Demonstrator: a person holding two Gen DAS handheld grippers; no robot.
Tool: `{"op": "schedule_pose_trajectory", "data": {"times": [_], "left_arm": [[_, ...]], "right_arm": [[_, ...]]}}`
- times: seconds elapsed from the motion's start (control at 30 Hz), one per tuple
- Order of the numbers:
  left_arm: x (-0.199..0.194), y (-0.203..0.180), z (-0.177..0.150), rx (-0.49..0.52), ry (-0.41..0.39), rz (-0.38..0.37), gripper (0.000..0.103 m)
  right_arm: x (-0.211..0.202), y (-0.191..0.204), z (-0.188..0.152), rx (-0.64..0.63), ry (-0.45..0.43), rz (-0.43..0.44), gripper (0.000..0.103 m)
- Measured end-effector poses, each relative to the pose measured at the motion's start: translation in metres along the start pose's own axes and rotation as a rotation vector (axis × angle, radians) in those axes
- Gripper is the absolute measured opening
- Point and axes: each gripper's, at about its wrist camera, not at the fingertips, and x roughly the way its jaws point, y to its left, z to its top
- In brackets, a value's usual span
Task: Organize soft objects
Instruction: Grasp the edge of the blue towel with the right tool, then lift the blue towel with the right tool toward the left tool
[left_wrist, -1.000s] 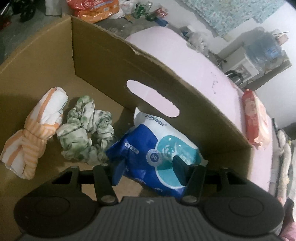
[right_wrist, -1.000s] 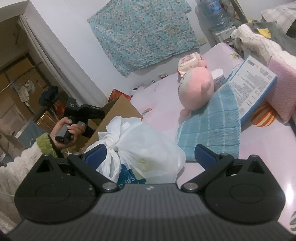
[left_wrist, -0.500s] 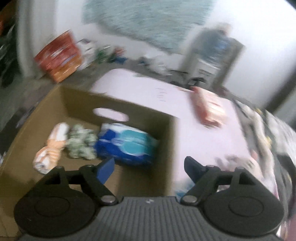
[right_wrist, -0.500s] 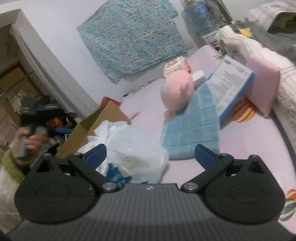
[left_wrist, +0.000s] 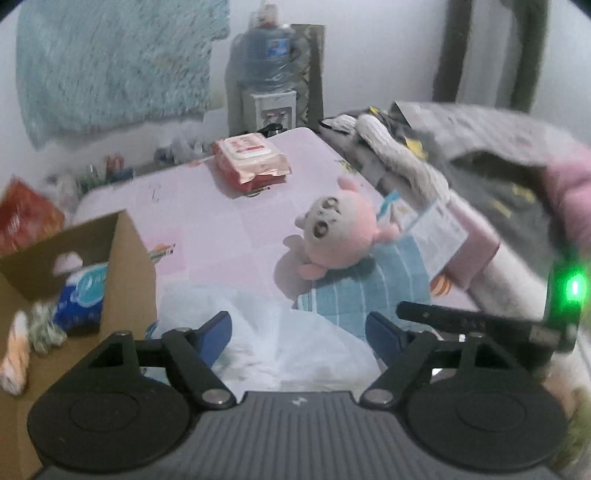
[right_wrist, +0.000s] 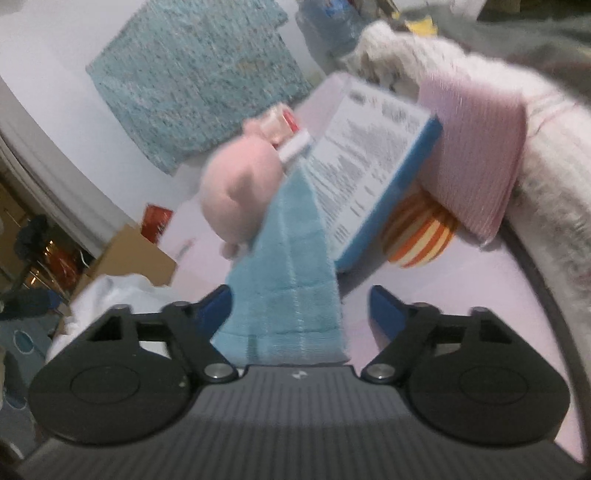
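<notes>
My left gripper (left_wrist: 297, 325) hovers over a white plastic bag (left_wrist: 280, 332) on the pink bed; its jaws are closing with the bag below them and the pads touching nothing. To its left is a cardboard box (left_wrist: 129, 258) holding a blue wipes pack (left_wrist: 83, 295), a green scrunchie (left_wrist: 44, 325) and an orange-striped cloth (left_wrist: 16, 354). My right gripper (right_wrist: 299, 299) is low over a light blue towel (right_wrist: 288, 288). Its jaws are closing around the towel's near end, with a gap at the right pad. A pink plush (right_wrist: 240, 195) lies on the towel's far end.
A red wipes pack (left_wrist: 251, 162) lies far back on the bed. A printed blue-edged box (right_wrist: 369, 166), a folded pink cloth (right_wrist: 476, 147) and an orange-striped ball (right_wrist: 421, 236) sit right of the towel. Blankets (left_wrist: 480, 166) pile along the right edge.
The left gripper let go of the blue wipes pack in the box, rose and swung right over the white bag. The right gripper sank toward the blue towel and its jaws narrowed.
</notes>
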Motion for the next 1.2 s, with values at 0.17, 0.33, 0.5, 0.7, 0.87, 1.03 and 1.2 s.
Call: {"op": "schedule_pose_trajectory", "data": {"times": [0.17,0.33,0.5,0.7,0.87,1.03,1.2], "left_arm": [[0.016,-0.024,-0.012,0.028,0.026,0.021,0.062],[0.028,-0.026,-0.018,0.006,0.038,0.051,0.056],[0.037,-0.021,-0.021,-0.021,0.065,0.060,0.055],[0.035,-0.023,-0.023,-0.020,0.054,0.062,0.055],[0.011,-0.043,-0.025,0.032,-0.021,0.056,0.055],[-0.001,-0.086,-0.037,0.157,-0.024,-0.052,0.055],[0.030,-0.126,-0.059,0.262,0.114,-0.117,0.053]], "right_arm": [[0.016,0.002,-0.005,-0.009,0.048,0.007,0.019],[0.007,-0.004,-0.013,0.023,0.073,0.032,0.008],[-0.023,-0.006,-0.017,0.023,0.050,0.030,0.008],[-0.073,-0.018,-0.034,0.074,0.046,0.008,0.008],[-0.109,-0.033,-0.050,0.135,0.066,0.006,0.008],[-0.136,-0.038,-0.061,0.088,0.064,-0.072,0.008],[-0.147,-0.034,-0.063,0.036,0.056,-0.090,0.008]]}}
